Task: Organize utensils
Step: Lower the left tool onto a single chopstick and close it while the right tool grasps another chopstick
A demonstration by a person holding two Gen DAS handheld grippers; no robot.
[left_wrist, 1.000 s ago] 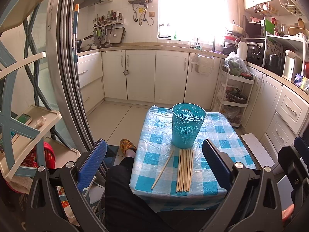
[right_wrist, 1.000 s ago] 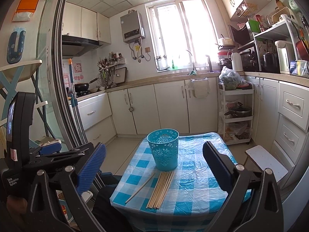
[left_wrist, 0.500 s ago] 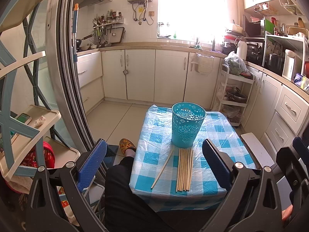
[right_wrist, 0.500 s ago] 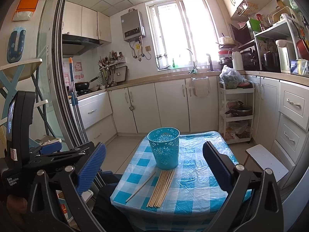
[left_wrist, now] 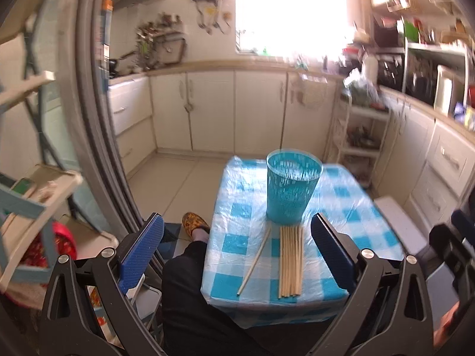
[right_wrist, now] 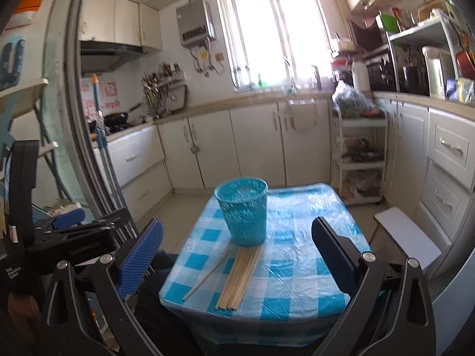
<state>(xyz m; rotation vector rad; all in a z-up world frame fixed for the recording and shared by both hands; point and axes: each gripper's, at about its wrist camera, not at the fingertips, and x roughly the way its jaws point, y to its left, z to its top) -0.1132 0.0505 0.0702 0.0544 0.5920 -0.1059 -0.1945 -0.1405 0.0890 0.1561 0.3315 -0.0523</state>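
Observation:
A teal perforated bin [left_wrist: 292,190] stands upright on a small table with a blue-and-white checked cloth [left_wrist: 350,237]. In front of it lie a row of several wooden chopsticks [left_wrist: 291,261] and one single chopstick [left_wrist: 255,262] slanted to their left. The right wrist view shows the bin [right_wrist: 243,210], the row [right_wrist: 242,274] and the single chopstick [right_wrist: 207,273]. My left gripper [left_wrist: 237,249] is open and empty, well short of the table. My right gripper [right_wrist: 236,249] is open and empty, also held back from the table.
A person's dark-trousered leg [left_wrist: 190,290] and patterned slipper [left_wrist: 194,222] are left of the table. A white stool [right_wrist: 406,237] stands at the right. Kitchen cabinets [right_wrist: 255,145] line the back, a sliding door frame [left_wrist: 98,118] and a shelf rack [left_wrist: 29,190] are at left.
Both cameras have moved a little closer to the table and tipped downward; the frames are now motion-blurred. The bin and chopsticks have not moved.

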